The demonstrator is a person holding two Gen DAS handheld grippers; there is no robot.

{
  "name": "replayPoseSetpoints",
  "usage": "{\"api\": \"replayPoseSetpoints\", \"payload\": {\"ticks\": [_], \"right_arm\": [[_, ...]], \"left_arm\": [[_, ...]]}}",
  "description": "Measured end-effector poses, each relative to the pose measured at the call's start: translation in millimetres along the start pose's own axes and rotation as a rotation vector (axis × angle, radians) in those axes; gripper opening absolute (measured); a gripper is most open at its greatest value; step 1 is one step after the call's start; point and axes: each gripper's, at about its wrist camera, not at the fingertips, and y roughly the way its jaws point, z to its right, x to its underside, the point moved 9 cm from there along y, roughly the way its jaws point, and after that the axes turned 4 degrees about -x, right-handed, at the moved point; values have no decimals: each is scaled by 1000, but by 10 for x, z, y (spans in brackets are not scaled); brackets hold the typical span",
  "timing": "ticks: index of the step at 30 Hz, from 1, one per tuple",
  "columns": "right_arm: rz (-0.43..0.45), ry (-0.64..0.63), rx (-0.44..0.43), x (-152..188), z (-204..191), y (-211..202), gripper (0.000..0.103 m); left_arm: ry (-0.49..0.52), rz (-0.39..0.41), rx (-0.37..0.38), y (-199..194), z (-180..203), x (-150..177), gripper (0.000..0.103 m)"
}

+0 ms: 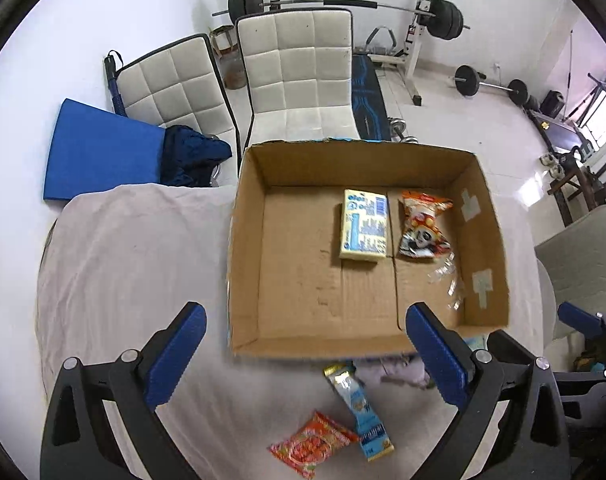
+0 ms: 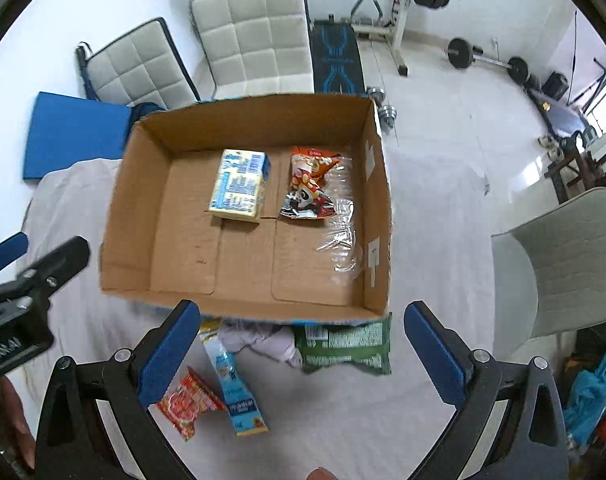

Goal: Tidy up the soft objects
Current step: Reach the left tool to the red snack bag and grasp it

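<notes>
An open cardboard box [image 1: 247,248] [image 2: 131,216] sits on a cloth-covered table. Inside lie a yellow-blue pack [image 1: 363,224] [image 2: 239,186], an orange panda snack bag [image 1: 421,226] [image 2: 309,184] and a clear plastic wrapper [image 1: 449,280] [image 2: 341,236]. In front of the box lie a red-orange packet [image 1: 313,444] [image 2: 187,402], a blue-gold sachet [image 1: 359,412] [image 2: 233,384], a pale crumpled cloth [image 2: 263,342] and a green packet [image 2: 345,346]. My left gripper [image 1: 305,360] is open and empty above the near items. My right gripper [image 2: 303,356] is open and empty over them.
Two white padded chairs [image 1: 295,76] and a blue mat [image 1: 99,152] stand behind the table. Weight benches and barbells [image 1: 423,8] fill the far floor. A grey chair [image 2: 563,260] stands at the right. The left gripper body shows in the right wrist view [image 2: 27,280].
</notes>
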Motion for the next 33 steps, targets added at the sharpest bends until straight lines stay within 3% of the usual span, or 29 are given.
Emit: {"api": "replayPoseSetpoints", "payload": {"ticks": [12,20,23,27,33], "right_arm": [[80,6,-2,450,-166,-657,103],[53,27,-22,729,-126,-635,103],[-14,34,-17,991,-3,-419,103],[-154,51,-14,1507,217,42,103],[-264,82,-27,1962,412,579,103]], "left_arm": [[-14,53,34,-628,-39,403,102],[4,65,32,-777,-93,626,102],[27,21,22,-621,-119,901,102],[82,-127,5,-128,-90,1443,102],[166,-335,-14,715,26,2139,102]]}}
